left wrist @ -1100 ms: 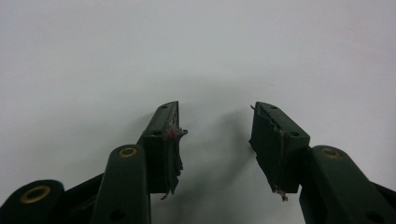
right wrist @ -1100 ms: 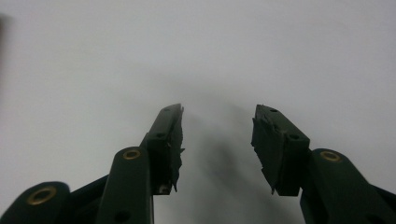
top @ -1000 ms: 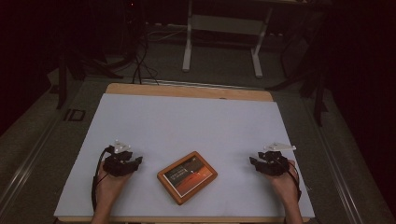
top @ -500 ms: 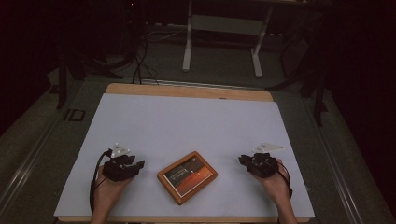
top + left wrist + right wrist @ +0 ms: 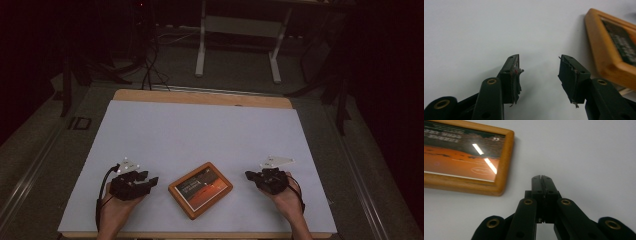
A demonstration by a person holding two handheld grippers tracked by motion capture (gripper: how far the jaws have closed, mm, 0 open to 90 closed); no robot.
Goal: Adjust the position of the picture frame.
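Both grippers have slid in toward the wooden picture frame (image 5: 200,190), which lies flat near the front edge of the white table (image 5: 200,130), with the left gripper (image 5: 150,181) spread wide just left of it and the right gripper (image 5: 248,175) pressed closed, holding nothing, just to its right.

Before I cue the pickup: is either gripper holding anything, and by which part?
Nothing is held. The left gripper is open over bare table; the right gripper is shut on nothing. The framed picture lies untouched between them.
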